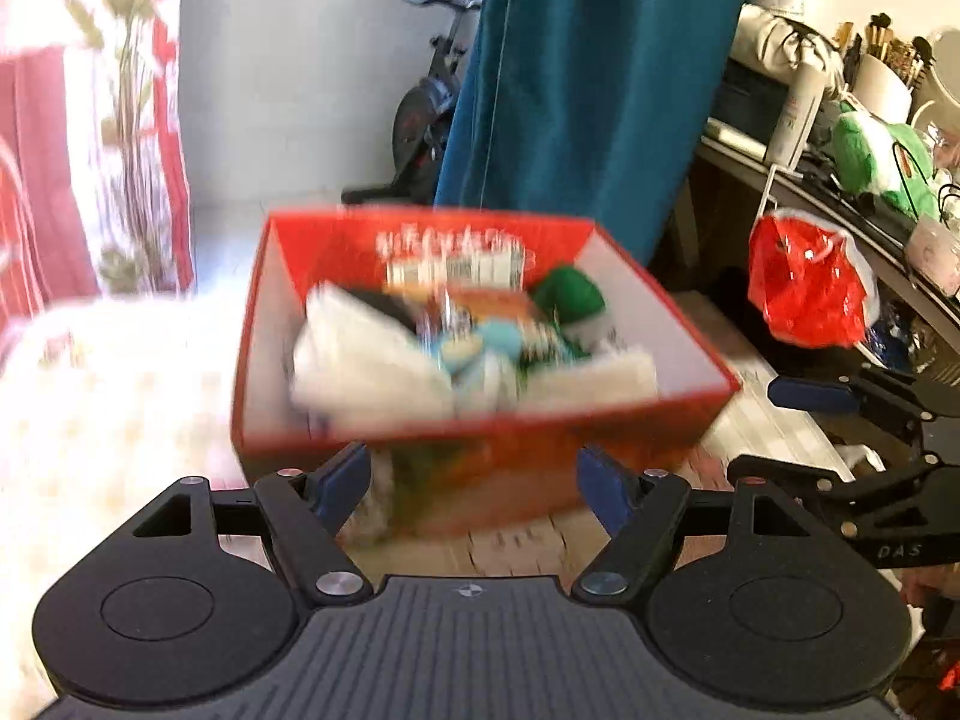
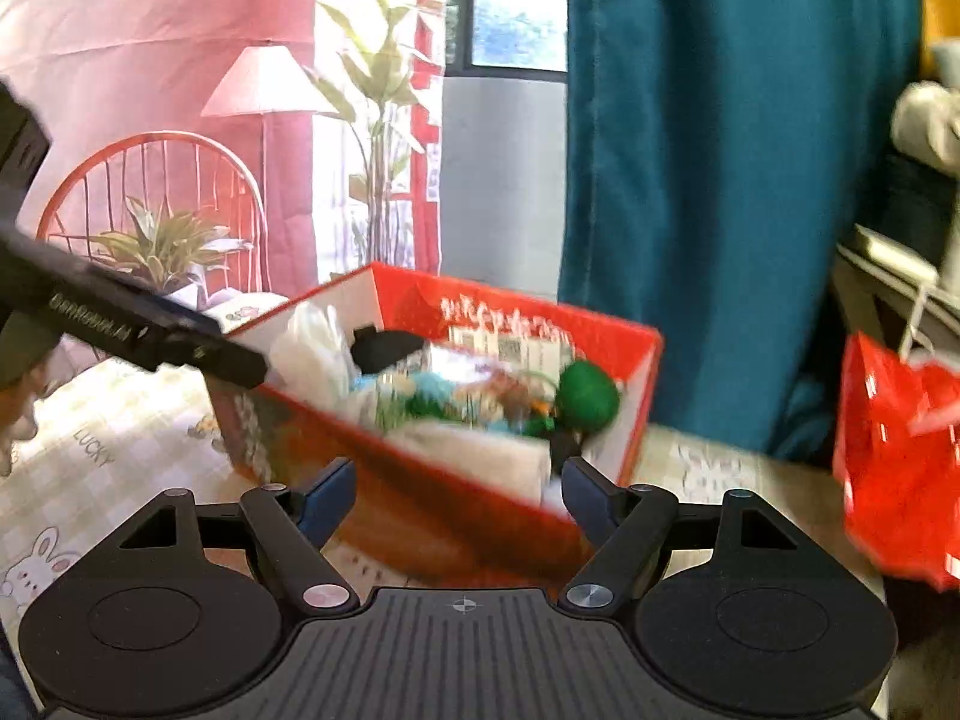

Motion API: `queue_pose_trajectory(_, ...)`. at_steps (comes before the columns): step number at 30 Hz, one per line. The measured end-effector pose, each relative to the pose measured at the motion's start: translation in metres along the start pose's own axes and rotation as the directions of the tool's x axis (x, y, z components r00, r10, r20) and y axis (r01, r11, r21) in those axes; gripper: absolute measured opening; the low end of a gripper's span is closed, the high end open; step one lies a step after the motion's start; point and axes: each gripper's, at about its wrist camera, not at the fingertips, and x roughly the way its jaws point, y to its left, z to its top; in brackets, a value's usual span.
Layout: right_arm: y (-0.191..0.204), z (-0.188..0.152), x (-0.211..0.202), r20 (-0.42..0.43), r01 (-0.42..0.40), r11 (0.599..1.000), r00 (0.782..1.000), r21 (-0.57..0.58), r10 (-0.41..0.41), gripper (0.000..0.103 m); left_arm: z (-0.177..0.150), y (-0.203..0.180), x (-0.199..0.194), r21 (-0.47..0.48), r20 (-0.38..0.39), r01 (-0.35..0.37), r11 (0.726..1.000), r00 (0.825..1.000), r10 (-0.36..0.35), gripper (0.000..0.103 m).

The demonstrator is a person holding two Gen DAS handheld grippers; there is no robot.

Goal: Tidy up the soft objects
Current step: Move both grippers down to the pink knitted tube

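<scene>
The left gripper point(image 1: 474, 477) has its blue-padded fingers point(image 1: 345, 477) spread wide apart with nothing between them; the near wall of the red box point(image 1: 480, 456) stands just beyond the tips, and whether the pads touch it cannot be told through the blur. The right gripper point(image 2: 457, 492) likewise has its fingers point(image 2: 327, 495) well apart and empty, its tips just short of the box's point(image 2: 420, 498) near corner edge.

The box is a square, open-topped carton, glossy red outside and plain white on its inner walls, with white lettering on the far wall. It sits on a pale checked cloth point(image 2: 102, 450) printed with small cartoon rabbits. Inside lie the soft objects point(image 1: 456, 348) heaped together: a white folded cloth point(image 1: 360, 354) at the left, a round green plush ball point(image 1: 567, 294) at the far right, pale blue and white pieces in the middle, all blurred.

To the right of the box is an open strip of surface, then a crinkled red plastic bag point(image 1: 804, 288) hanging from the edge of a cluttered shelf point(image 1: 840, 192). Behind the box hangs a heavy teal curtain point(image 1: 588, 72) in vertical folds. To the left the checked cloth runs clear toward a pink printed backdrop point(image 2: 150, 60).
</scene>
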Motion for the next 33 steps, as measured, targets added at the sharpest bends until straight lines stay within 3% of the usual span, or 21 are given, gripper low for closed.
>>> queue_pose_trajectory(7,-0.004,-0.05,0.009,-0.081,0.048,0.997,0.996,0.068,-0.043,0.072,-0.045,0.005,0.029,-0.045,-0.102,-0.061,0.997,0.993,0.056,0.078)
queue_pose_trajectory(10,-0.006,-0.071,0.021,-0.112,0.085,0.99,0.991,0.116,-0.072,0.072,-0.057,0.009,0.045,-0.102,-0.129,-0.078,0.992,0.99,0.065,0.078)
queue_pose_trajectory(18,-0.015,-0.106,0.045,-0.178,0.185,0.961,0.973,0.204,-0.15,0.074,-0.079,0.007,0.073,-0.132,-0.186,-0.125,0.983,0.977,0.1,0.078)
queue_pose_trajectory(27,-0.016,-0.13,0.054,-0.164,0.221,0.93,0.97,0.294,-0.178,0.077,-0.092,0.001,0.077,-0.121,-0.164,-0.144,0.982,0.979,0.123,0.084)
queue_pose_trajectory(33,-0.01,-0.135,0.051,-0.134,0.221,0.936,0.972,0.273,-0.19,0.077,-0.096,-0.002,0.072,-0.151,-0.156,-0.141,0.978,0.981,0.117,0.085)
